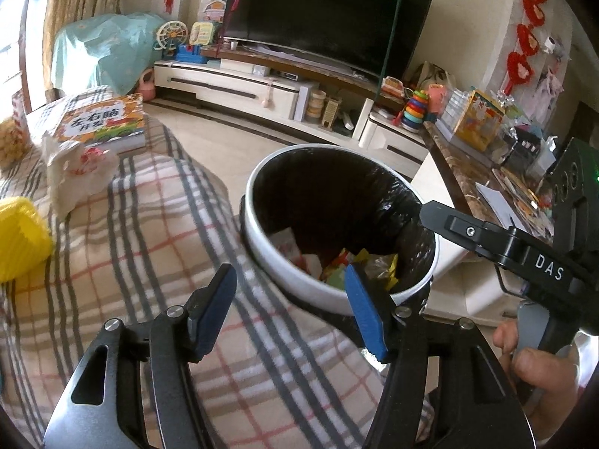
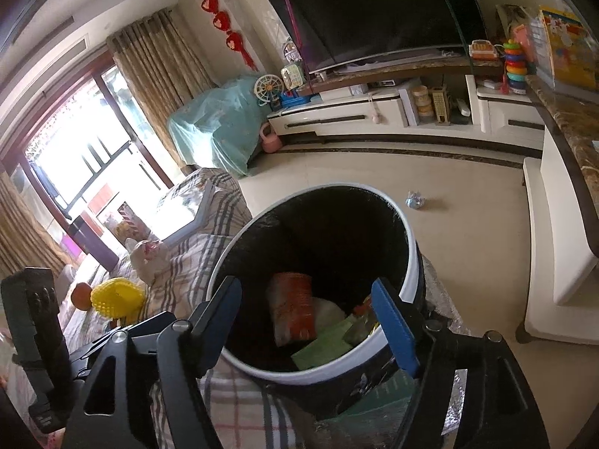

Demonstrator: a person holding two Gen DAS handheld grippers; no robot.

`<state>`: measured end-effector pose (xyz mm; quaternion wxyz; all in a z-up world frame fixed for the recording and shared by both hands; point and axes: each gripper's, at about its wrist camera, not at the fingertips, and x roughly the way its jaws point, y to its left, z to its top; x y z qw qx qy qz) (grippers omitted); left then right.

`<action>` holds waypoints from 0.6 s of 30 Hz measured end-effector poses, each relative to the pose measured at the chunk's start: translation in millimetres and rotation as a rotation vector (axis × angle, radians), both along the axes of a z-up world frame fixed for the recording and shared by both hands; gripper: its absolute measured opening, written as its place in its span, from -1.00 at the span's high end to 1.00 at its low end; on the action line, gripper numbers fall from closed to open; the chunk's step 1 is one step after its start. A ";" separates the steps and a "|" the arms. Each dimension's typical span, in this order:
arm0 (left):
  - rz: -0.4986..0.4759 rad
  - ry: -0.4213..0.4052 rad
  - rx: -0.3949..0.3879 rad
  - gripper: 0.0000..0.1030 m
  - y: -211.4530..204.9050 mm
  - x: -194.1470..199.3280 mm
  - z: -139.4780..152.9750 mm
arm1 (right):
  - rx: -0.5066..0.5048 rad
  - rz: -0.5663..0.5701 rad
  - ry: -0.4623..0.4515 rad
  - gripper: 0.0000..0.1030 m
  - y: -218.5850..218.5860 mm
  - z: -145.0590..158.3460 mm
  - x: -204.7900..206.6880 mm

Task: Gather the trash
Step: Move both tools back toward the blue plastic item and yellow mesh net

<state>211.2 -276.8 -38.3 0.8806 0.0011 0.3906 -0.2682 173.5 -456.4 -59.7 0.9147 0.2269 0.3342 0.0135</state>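
Note:
A round trash bin with a white rim (image 1: 299, 273) and black liner stands beside the plaid-covered sofa; it also shows in the right wrist view (image 2: 410, 258). Inside lie wrappers: an orange-red packet (image 2: 294, 307), a green piece (image 2: 322, 348) and yellow scraps (image 1: 359, 262). My left gripper (image 1: 292, 310) is open and empty, over the blanket at the bin's near rim. My right gripper (image 2: 307, 321) is open and empty, hovering over the bin's mouth; it also shows from the side in the left wrist view (image 1: 486, 239). A crumpled scrap (image 2: 414, 200) lies on the floor beyond the bin.
On the plaid blanket (image 1: 149, 243) lie a white plastic bag (image 1: 75, 172), a children's book (image 1: 105, 123) and a yellow toy (image 1: 20, 235). A marble-topped table (image 1: 460, 164) with clutter stands right. A TV (image 1: 329, 15) and its cabinet are behind.

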 end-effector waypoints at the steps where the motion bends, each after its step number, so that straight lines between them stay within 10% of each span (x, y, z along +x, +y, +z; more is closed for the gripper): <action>1: 0.003 0.001 -0.002 -0.19 4.0 -1.6 -0.7 | 0.006 0.002 0.000 -0.44 2.1 -0.4 -1.5; 18: 0.180 0.052 -0.005 -0.20 111.5 -33.8 -23.3 | 0.028 0.146 0.014 -0.68 82.9 -8.4 -11.8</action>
